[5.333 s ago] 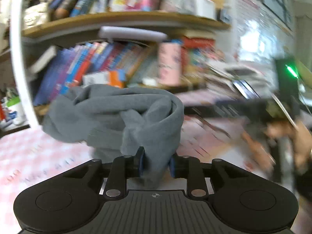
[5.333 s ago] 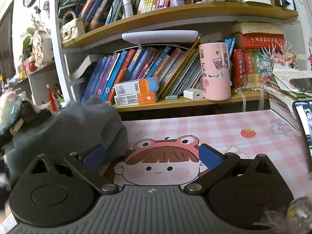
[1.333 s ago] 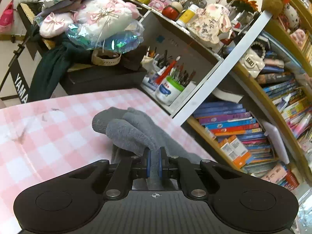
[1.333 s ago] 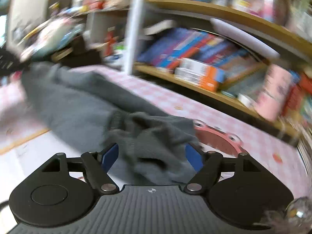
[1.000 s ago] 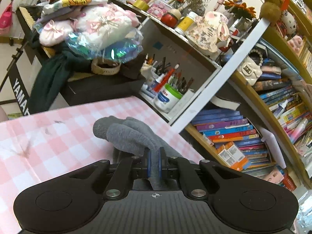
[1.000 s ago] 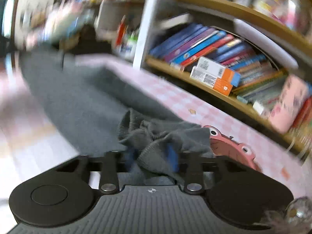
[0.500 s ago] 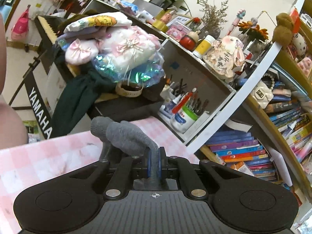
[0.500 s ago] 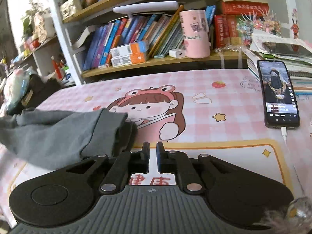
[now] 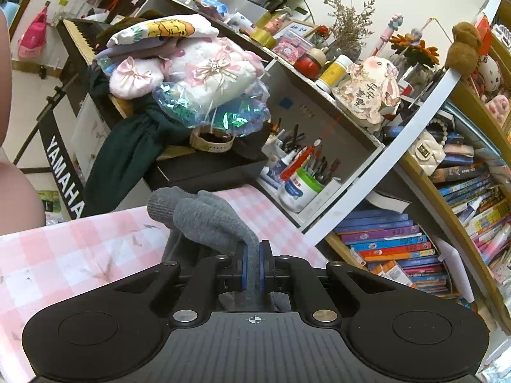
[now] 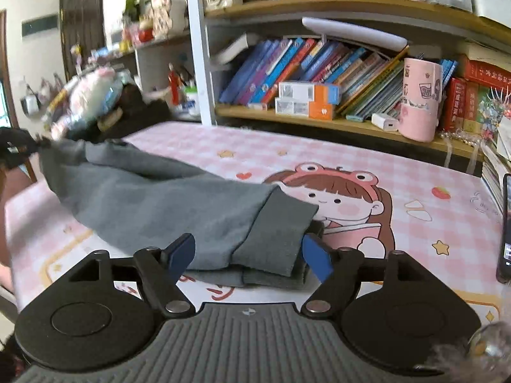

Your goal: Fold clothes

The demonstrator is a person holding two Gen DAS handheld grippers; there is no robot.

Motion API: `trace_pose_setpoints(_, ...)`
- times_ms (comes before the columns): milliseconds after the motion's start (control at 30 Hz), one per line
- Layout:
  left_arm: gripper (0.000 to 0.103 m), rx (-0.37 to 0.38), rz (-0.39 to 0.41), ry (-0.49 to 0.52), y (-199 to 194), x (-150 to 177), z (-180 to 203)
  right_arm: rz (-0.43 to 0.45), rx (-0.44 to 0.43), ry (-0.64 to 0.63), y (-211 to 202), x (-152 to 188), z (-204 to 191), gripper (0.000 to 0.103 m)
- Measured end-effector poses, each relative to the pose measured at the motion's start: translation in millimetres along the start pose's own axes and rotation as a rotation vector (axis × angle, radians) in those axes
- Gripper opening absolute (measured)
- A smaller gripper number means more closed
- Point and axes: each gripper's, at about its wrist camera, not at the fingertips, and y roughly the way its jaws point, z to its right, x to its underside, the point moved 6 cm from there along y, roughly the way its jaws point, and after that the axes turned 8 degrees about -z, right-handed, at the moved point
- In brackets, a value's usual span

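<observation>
In the left wrist view my left gripper [image 9: 251, 268] is shut on a strip of the grey knit garment [image 9: 204, 220], which bunches just beyond the blue pads above the pink checked table mat [image 9: 64, 249]. From the right wrist the same grey garment [image 10: 153, 204] stretches across the mat from the far left, where it is lifted, to a folded ribbed end [image 10: 278, 233]. My right gripper [image 10: 247, 255] stands open, and that ribbed end lies between its blue fingertips [image 10: 180, 253]. The cartoon girl print [image 10: 345, 198] shows just right of the garment.
Bookshelves [image 10: 306, 73] run along the back with a pink cup [image 10: 420, 99] and a white charger [image 10: 385, 124]. A phone [image 10: 504, 226] lies at the mat's right edge. A pen pot [image 9: 298, 188], a pile of soft things [image 9: 191, 73] and a keyboard stand [image 9: 64, 178] sit at the left.
My right gripper, shut half a second ago beside the garment, is now open around its ribbed end. My left gripper kept its hold and drew the garment out toward the table's left end.
</observation>
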Motion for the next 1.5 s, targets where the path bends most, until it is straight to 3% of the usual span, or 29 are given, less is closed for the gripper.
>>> trace_pose_setpoints(200, 0.006, 0.011, -0.011, 0.007, 2.7, 2.5, 1.0, -0.066, 0.004, 0.150, 23.4, 5.5, 20.5, 0.066)
trace_pose_setpoints(300, 0.006, 0.019, -0.020, 0.013, 5.2, 3.9, 3.1, -0.073, -0.084, 0.242, 29.1, 5.1, 25.5, 0.060)
trace_pose_setpoints(433, 0.006, 0.030, -0.025, 0.020, 6.6, 4.8, 4.7, 0.008, -0.232, 0.279, 17.5, -5.8, 19.1, 0.053)
trace_pose_setpoints(567, 0.006, 0.039, -0.029, 0.020, 7.7, 5.2, 3.2, -0.063, -0.225, 0.305, 29.1, -1.8, 19.4, 0.046)
trace_pose_setpoints(733, 0.006, 0.060, -0.043, 0.009, 10.2, 2.3, 4.0, -0.111, -0.266, 0.408, 42.5, 3.2, 27.6, 0.019)
trace_pose_setpoints(833, 0.005, 0.122, -0.060, -0.017, 13.2, -4.5, 9.3, -0.077, -0.323, 0.462, 38.6, -2.1, 33.6, 0.012)
trace_pose_setpoints(967, 0.005, 0.205, -0.029, -0.048, 19.8, -21.9, 23.8, 0.021, -0.364, 0.526, 24.9, -20.9, 49.1, 0.011)
trace_pose_setpoints(1167, 0.005, 0.318, 0.046, -0.164, 55.8, -54.9, 43.3, 0.135, -0.341, 0.608, 25.7, -53.0, 81.0, 0.011)
trace_pose_setpoints(1333, 0.005, 0.333, 0.032, -0.290, 115.5, -67.8, 51.3, 0.115, -0.300, 0.651, 61.7, -64.6, 108.2, 0.011)
trace_pose_setpoints(1500, 0.005, 0.254, 0.005, -0.303, 178.8, -62.9, 52.2, 0.095, -0.258, 0.694, 97.6, -75.9, 135.3, 0.011)
